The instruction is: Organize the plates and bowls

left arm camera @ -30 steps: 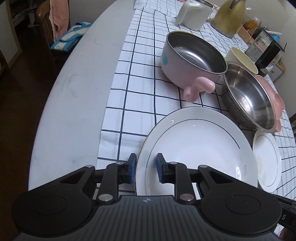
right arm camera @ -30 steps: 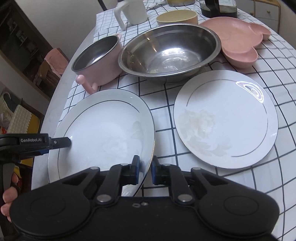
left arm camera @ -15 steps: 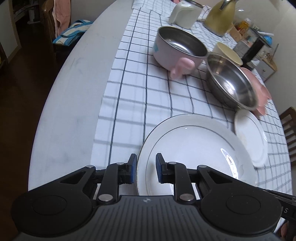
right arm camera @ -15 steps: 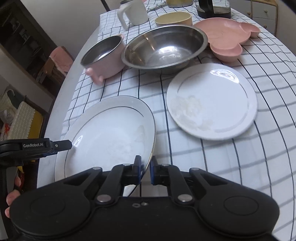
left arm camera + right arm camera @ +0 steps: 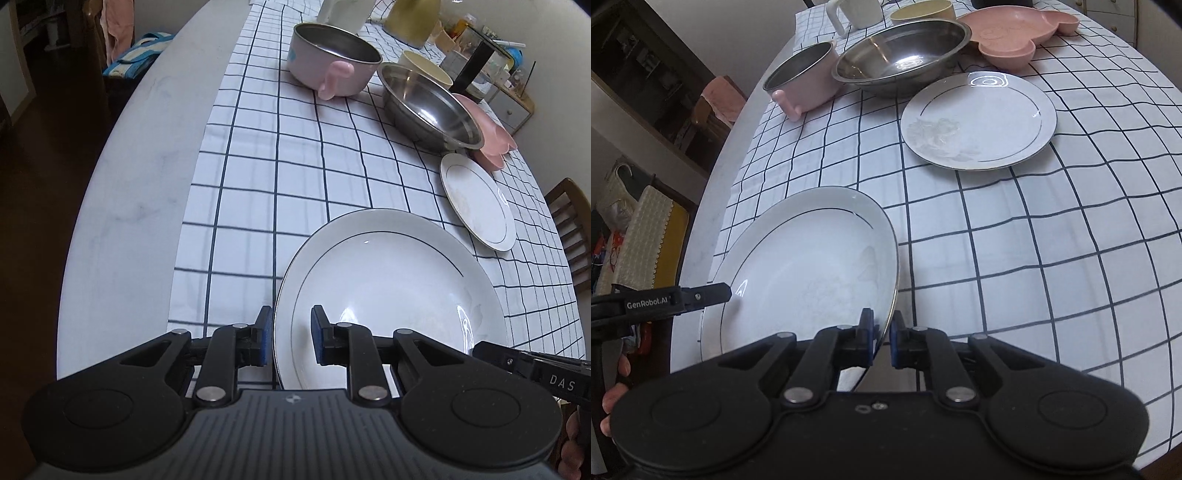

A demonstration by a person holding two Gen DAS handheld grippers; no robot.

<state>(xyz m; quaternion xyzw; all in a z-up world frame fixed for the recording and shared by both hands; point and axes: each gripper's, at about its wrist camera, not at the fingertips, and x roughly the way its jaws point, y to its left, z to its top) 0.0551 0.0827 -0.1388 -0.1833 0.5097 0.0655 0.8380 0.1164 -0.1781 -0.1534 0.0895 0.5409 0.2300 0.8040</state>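
A large white plate (image 5: 388,295) with a thin dark ring hangs just above the checked tablecloth (image 5: 295,177), held from both sides. My left gripper (image 5: 291,325) is shut on its left rim. My right gripper (image 5: 882,326) is shut on its right rim, and the same large white plate (image 5: 805,273) fills the lower left of the right wrist view. Farther back lie a smaller white plate (image 5: 979,118), a steel bowl (image 5: 901,55) and a pink pot (image 5: 801,85) with a stub handle.
Behind the steel bowl sit a pink divided plate (image 5: 1015,33), a yellow bowl (image 5: 919,11) and a white jug (image 5: 853,13). The bare grey table edge (image 5: 122,206) runs along the left. A wooden chair (image 5: 569,229) stands at the right.
The large plate has travelled with both grippers toward the near end of the table, away from the pot and bowls. The right jaws have narrowed slightly on the rim.
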